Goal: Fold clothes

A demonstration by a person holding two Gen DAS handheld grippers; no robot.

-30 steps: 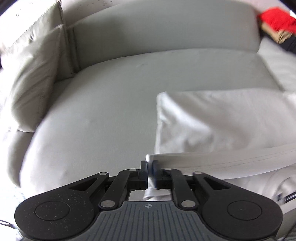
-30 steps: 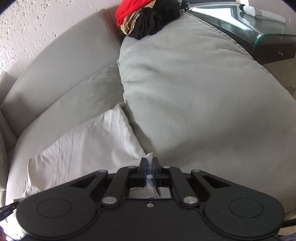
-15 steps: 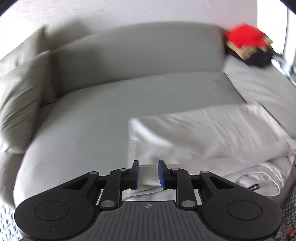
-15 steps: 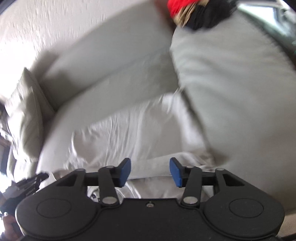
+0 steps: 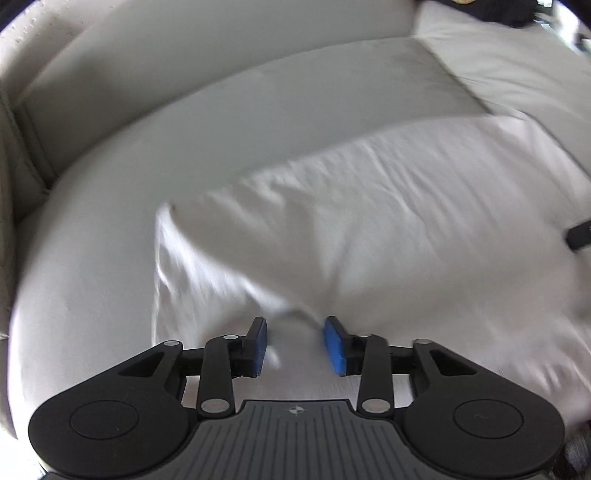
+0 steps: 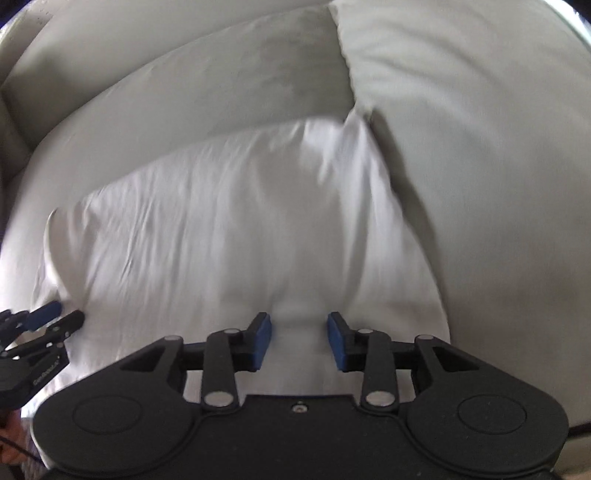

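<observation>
Filling both views: a pale grey sofa seat [image 5: 229,122], running back to a padded backrest [image 5: 192,40] at 11 o'clock in the left wrist view, with a second seat cushion [image 6: 480,122] bulging up at 1 to 3 o'clock in the right wrist view. Lying across the seat, and taking up most of the middle of each frame: a white garment [image 5: 388,221], creased and blurred, reaching from about 9 o'clock to 3 o'clock and pressing its far corner into the seam between the two cushions [image 6: 354,122]. Hovering low over the near edge of the cloth at 6 o'clock: the left gripper [image 5: 295,341], blue pads spread wide apart, clamping nothing, white fabric showing in the gap. Sitting likewise at 6 o'clock in its own view: the right gripper [image 6: 300,338], also spread wide and gripping nothing. Showing only in the left wrist view: dark clothing [image 5: 498,9] at 1 o'clock on the far cushion, and a black tip poking in at 3 o'clock, too cropped for identifying. Showing only in the right wrist view: the left gripper from the side at 8 o'clock, beside the cloth's left edge, touching or not being unclear.
</observation>
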